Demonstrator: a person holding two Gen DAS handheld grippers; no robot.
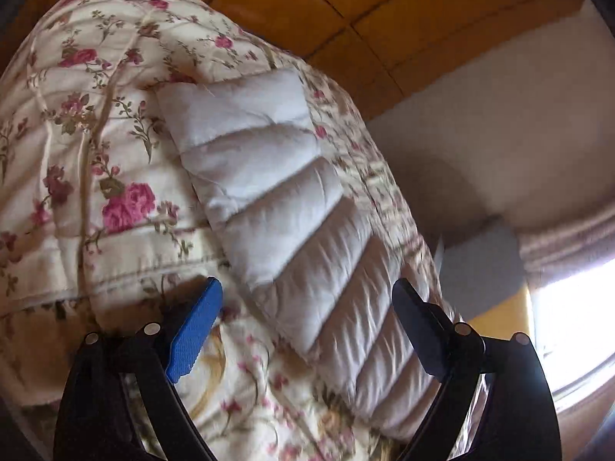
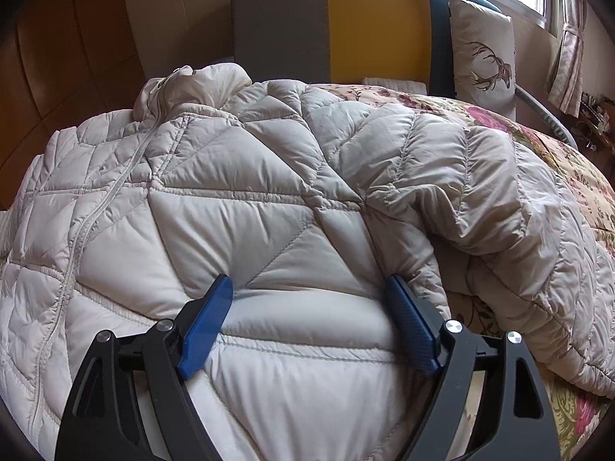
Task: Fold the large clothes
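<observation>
A: Bedding first: one quilt (image 2: 576,176), cream cotton with pink roses, stitched in lines, covers the whole bed.

B: And on it?

A: One jacket (image 2: 230,207), pale grey, puffy, quilted in triangles and bands, with a zip down its left part. It lies spread over the near part of the quilt, collar toward the headboard (image 2: 376,19), which is padded in grey, yellow and teal panels. One sleeve (image 1: 269,199), ribbed in fat horizontal tubes, stretches straight across the roses in the left view.

B: Pillows?

A: One pillow (image 2: 480,46), square, printed with a deer head, leans on the headboard.

B: Room at the edges?

A: Bare quilt lies right of the jacket and on both sides of the sleeve.

B: Tongs?

A: Two. The left gripper (image 1: 307,288) is spread wide above the sleeve, gripping nothing. The right gripper (image 2: 309,288) is also released, its blue pads (image 2: 207,326) wide apart over the jacket's body, fabric bulging between them but not pinched.
</observation>
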